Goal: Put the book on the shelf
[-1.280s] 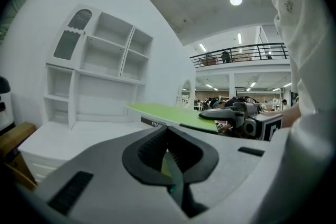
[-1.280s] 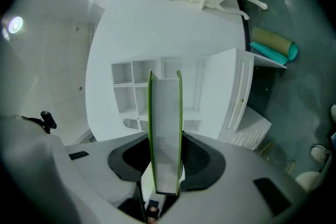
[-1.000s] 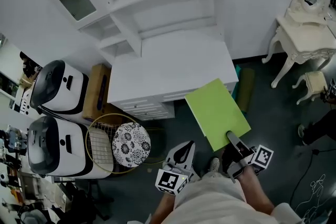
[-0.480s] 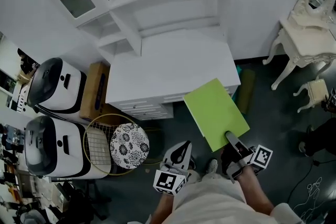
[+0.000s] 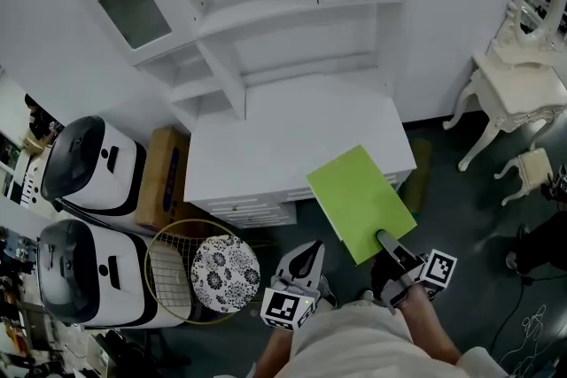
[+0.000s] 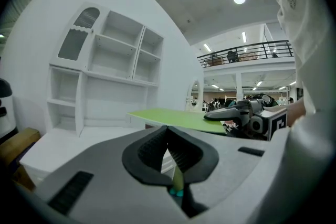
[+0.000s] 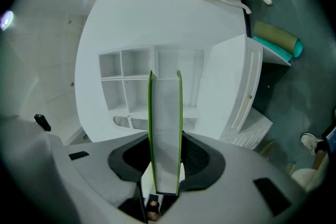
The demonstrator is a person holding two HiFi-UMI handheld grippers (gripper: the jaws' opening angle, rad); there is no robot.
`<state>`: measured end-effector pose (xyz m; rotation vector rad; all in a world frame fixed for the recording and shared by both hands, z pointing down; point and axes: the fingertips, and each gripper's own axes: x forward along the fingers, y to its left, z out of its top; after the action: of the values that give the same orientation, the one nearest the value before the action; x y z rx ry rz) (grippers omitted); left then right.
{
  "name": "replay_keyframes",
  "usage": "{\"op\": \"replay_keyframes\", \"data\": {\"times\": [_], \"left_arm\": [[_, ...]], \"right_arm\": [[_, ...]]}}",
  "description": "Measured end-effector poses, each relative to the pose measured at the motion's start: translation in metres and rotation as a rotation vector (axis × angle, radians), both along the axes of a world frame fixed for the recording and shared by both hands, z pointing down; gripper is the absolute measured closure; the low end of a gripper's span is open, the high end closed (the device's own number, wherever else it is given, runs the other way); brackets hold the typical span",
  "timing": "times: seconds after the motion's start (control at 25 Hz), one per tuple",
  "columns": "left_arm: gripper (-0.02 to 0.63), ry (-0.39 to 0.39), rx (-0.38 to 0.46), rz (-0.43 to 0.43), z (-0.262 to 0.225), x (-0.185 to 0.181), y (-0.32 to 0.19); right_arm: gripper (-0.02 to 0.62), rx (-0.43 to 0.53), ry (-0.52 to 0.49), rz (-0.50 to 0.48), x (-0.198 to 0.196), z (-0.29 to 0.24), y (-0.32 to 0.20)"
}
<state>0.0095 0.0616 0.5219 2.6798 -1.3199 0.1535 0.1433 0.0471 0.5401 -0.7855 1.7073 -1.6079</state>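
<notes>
A flat green book (image 5: 359, 201) is held level in front of the white cabinet, its far corner over the cabinet top (image 5: 283, 137). My right gripper (image 5: 390, 245) is shut on the book's near edge. In the right gripper view the book (image 7: 166, 128) stands edge-on between the pads, pointing at the open white shelf compartments (image 7: 131, 86). The shelf unit (image 5: 266, 9) rises behind the cabinet top. My left gripper (image 5: 301, 266) hangs lower left of the book, shut and holding nothing. The left gripper view shows the book (image 6: 173, 117) and the right gripper (image 6: 247, 118) off to the right.
Two white-and-black appliances (image 5: 89, 159) (image 5: 75, 261) stand at the left beside a cardboard box (image 5: 164, 177). A wire basket with a patterned plate (image 5: 224, 261) sits near my left gripper. A white dressing table (image 5: 518, 75) and stool (image 5: 532, 165) stand at the right.
The book and my right gripper have edged a little towards the cabinet. The head view has shifted, so the shelf now sits lower in the picture. My left gripper has barely moved.
</notes>
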Motion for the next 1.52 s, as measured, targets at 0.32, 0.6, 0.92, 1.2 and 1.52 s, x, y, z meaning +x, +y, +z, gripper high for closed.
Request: {"op": "replay_keyframes", "data": {"times": [0.32, 0.6, 0.92, 1.2, 1.52], "left_arm": [[0.603, 0.006, 0.006, 0.024, 0.0, -0.047, -0.04], [0.603, -0.017, -0.016, 0.056, 0.003, -0.081, -0.062], [0.603, -0.021, -0.043, 0.076, 0.008, -0.088, -0.079], [0.603, -0.034, -0.067, 0.052, 0.015, -0.088, -0.106], [0.603, -0.055, -0.041, 0.015, -0.004, -0.082, -0.163]], "right_arm": [[0.449, 0.01, -0.01, 0.007, -0.05, -0.005, -0.038], [0.449, 0.0, 0.003, 0.02, -0.085, -0.003, -0.056], [0.449, -0.006, 0.017, 0.041, -0.09, -0.004, -0.08], [0.449, -0.003, 0.009, 0.016, -0.094, -0.002, -0.116], [0.449, 0.088, 0.081, -0.041, -0.092, -0.027, -0.174]]}}
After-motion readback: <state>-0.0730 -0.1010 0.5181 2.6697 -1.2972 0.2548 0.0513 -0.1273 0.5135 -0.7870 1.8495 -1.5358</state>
